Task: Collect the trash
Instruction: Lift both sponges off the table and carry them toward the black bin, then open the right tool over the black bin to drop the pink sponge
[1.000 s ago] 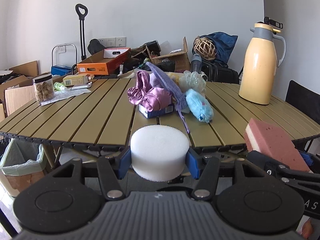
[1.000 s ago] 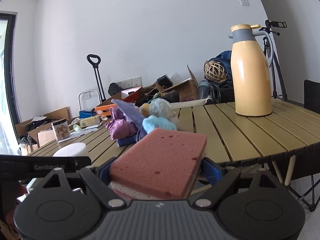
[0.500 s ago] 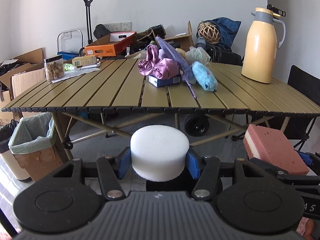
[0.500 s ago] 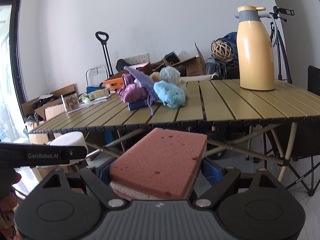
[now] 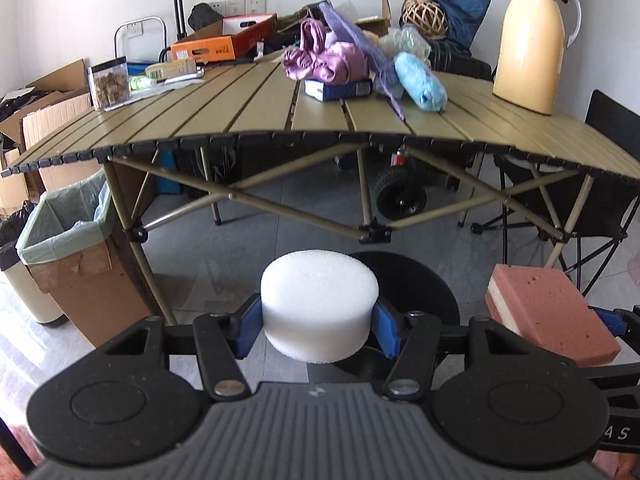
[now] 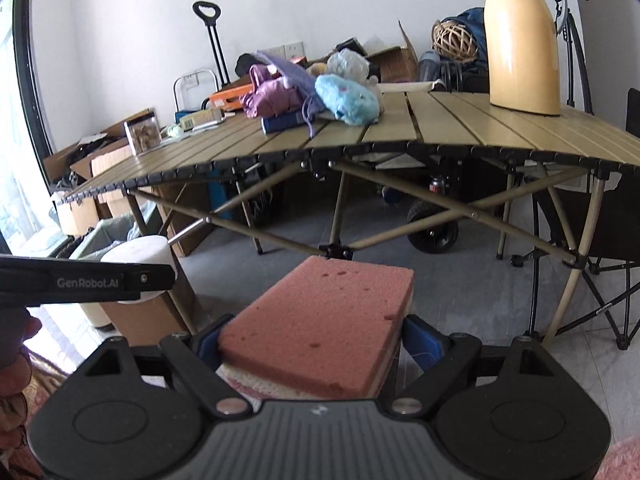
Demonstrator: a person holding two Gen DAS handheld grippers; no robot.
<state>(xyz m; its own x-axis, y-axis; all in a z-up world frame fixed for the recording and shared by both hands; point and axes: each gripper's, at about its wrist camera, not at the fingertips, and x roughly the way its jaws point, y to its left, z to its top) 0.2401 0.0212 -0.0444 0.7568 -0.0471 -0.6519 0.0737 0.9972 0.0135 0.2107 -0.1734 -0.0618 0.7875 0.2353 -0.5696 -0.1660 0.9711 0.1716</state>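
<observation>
My left gripper (image 5: 319,330) fingers grasp a white foam puck (image 5: 319,304); right gripper (image 6: 316,346) fingers grasp a pink sponge (image 6: 320,326). Desk (image 5: 260,120) at 12 o'clock, lined bin (image 5: 68,236) at 9.

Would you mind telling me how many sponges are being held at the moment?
2. A white round sponge sits clamped in the left claw, and a pink rectangular sponge is clamped in the right claw. Others could lie hidden among the clutter.
</observation>
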